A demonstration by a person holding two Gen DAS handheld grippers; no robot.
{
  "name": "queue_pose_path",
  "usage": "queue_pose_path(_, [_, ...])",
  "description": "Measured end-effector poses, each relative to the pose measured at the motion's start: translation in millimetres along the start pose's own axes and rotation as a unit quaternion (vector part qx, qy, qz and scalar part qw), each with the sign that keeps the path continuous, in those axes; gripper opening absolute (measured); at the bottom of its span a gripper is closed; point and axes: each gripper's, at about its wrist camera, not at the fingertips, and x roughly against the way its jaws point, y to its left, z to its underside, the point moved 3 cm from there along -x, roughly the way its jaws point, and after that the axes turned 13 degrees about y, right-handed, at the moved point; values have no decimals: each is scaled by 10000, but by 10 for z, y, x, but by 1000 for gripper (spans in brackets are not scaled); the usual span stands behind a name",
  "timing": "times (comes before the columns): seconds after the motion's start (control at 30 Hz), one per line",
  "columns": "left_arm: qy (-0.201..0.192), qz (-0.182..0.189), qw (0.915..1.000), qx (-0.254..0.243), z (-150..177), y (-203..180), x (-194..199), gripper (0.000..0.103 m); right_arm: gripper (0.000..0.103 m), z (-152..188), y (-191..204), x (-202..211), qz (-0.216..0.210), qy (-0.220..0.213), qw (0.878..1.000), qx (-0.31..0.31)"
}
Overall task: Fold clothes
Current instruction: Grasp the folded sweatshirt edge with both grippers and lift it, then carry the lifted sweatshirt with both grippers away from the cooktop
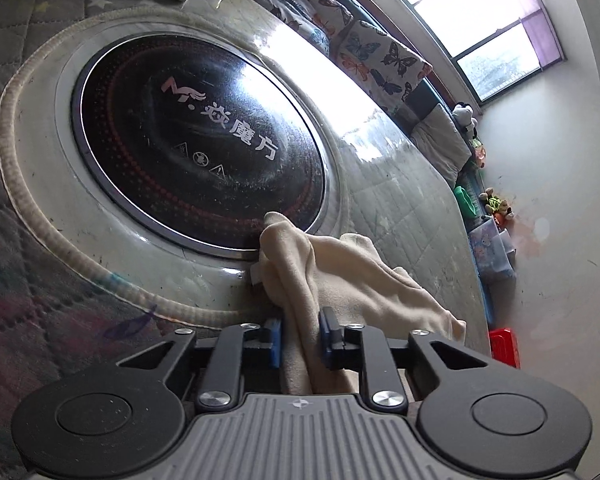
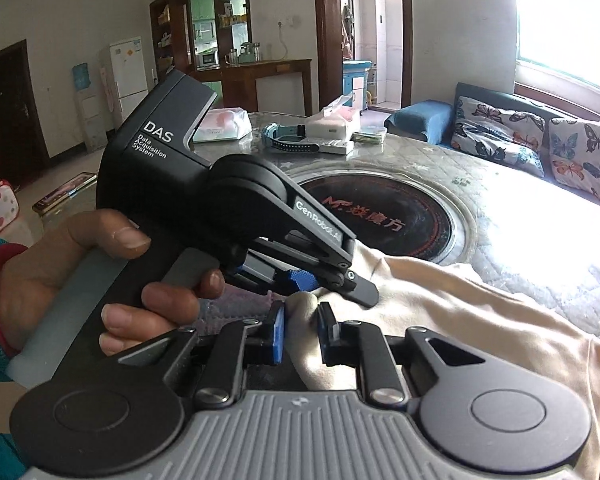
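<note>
My left gripper (image 1: pixel 300 340) is clamped on a bunched fold of the cream cloth (image 1: pixel 352 276), which trails off to the right over the table (image 1: pixel 400 208), near the black cooktop (image 1: pixel 196 140). My right gripper (image 2: pixel 302 334) pinches the same cloth (image 2: pixel 460 320) close by; my left hand (image 2: pixel 100 276) and its gripper sit just left of it.

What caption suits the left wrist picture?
Left gripper shut on a cream garment beside the black round cooktop.
</note>
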Motion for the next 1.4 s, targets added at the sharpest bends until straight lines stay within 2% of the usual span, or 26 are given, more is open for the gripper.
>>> queue_pose_path(0.1, [-27, -45, 10000, -38, -8, -9, 2, 18, 24, 49, -109, 83, -69, -121, 9997, -209])
queue_pose_path(0.23, [-56, -122, 9998, -145, -6, -35, 3, 18, 24, 179, -399, 240, 264, -220, 9976, -598])
queue_pose_path(0.33, [-96, -183, 9995, -224, 9, -47, 6, 18, 26, 326, -846, 348, 854, -220, 9893, -1164])
queue_pose_path(0.43, [-139, -276, 9990, -328, 29, -71, -2, 18, 31, 482, -1260, 419, 1361, -191, 9759, -1696])
queue_pose_path(0.53, [-174, -384, 9982, -433, 43, -112, -10, 18, 31, 640, -1628, 433, 1690, -126, 9607, -2198])
queue_pose_path(0.6, [-200, -432, 9977, -479, 48, -136, -23, 18, 32, 733, -1816, 417, 1679, -111, 9523, -2547])
queue_pose_path(0.7, [-248, -519, 9968, -564, 55, -164, -32, 18, 37, 833, -1995, 387, 1532, -162, 9458, -2858])
queue_pose_path(0.9, [-353, -724, 9935, -802, 61, -237, -51, 18, 38, 865, -2043, 344, 1346, -265, 9446, -2983])
queue_pose_path(0.97, [-400, -790, 9919, -910, 61, -275, -46, 18, 30, 863, -2039, 341, 1301, -310, 9445, -2999])
queue_pose_path(1.0, [-422, -815, 9910, -977, 64, -303, -40, 18, 20, 862, -2037, 339, 1278, -332, 9445, -3007])
queue_pose_path(1.07, [-467, -853, 9890, -1119, 70, -368, -22, 17, 14, 860, -2032, 336, 1233, -377, 9444, -3023])
queue_pose_path(1.2, [-603, -878, 9835, -1465, 64, -574, 17, 16, 12, 830, -1993, 470, 1249, -602, 9445, -2977])
queue_pose_path(1.4, [-674, -754, 9780, -1824, 19, -948, -39, 15, 11, 758, -2010, 753, 1490, -870, 9430, -2846])
